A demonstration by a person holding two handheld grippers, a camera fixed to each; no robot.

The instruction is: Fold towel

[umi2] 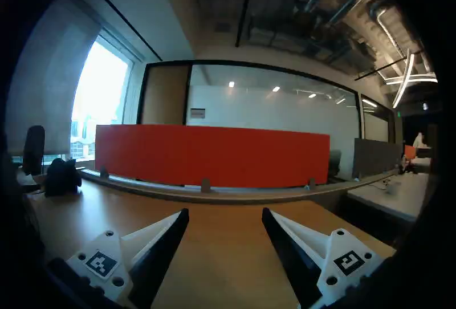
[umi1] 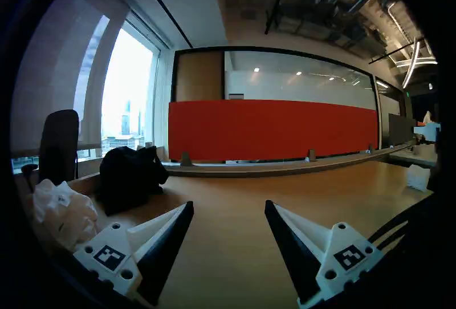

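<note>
White plastic fingers with black inner faces belong to the left gripper, which stands spread wide, with nothing between them, over the light brown wooden table. The right gripper is spread in the same way and also grips nothing. A crumpled white bundle, perhaps the towel, lies at the table's left edge, just beside a soft black bag. Farther back stands a long red partition panel.
</note>
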